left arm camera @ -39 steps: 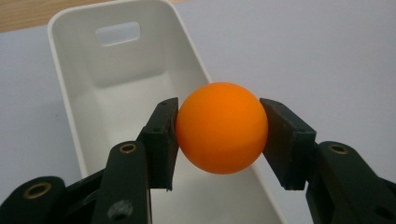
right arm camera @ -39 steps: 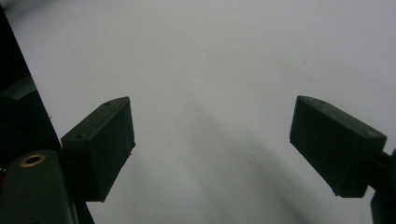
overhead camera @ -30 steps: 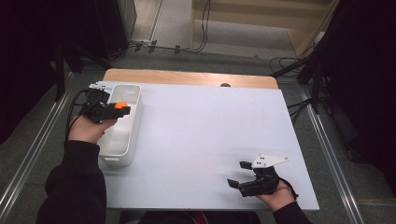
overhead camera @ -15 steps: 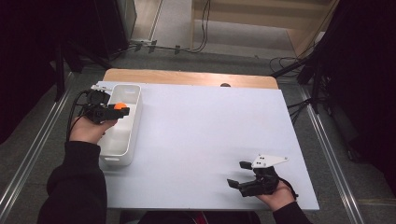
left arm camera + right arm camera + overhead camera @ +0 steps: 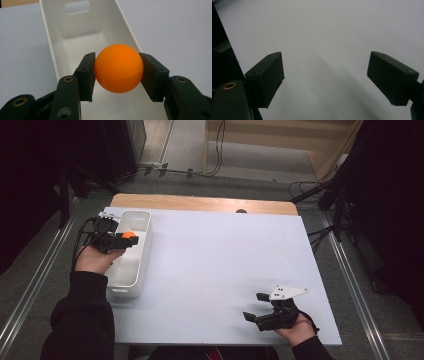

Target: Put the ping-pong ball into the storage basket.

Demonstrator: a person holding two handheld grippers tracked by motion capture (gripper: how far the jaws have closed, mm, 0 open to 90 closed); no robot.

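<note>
**Orange ball held over the white bin, nothing moved in the last second**

Black, two-jawed and held in the person's right hand, the right gripper rests at the near right corner of the pale lavender-white table top, close to the front edge. Its jaws stand wide apart with nothing between them; the right gripper view looks past both pads onto bare table surface. A grey three-cornered plate sits on top of this gripper.

Farther off, at the left side of the table, a long white plastic bin with rounded corners and a handle slot lies lengthwise, running away from the person. The left gripper, also black, hangs over the bin's open top. In the left gripper view, its jaws are closed on a smooth round orange ball, one pad pressing each side, and the bare white floor of the bin lies directly behind and below the ball.

Compared with the pictures from a second and half a second ago, both hands sit in the same places and the ball is in the same grip above the bin. That suggests a pause just before release: the ball looks carried to its drop point, and opening the left jaws would likely let it fall into the bin. At the far edge, a strip of light wood borders the table.
</note>
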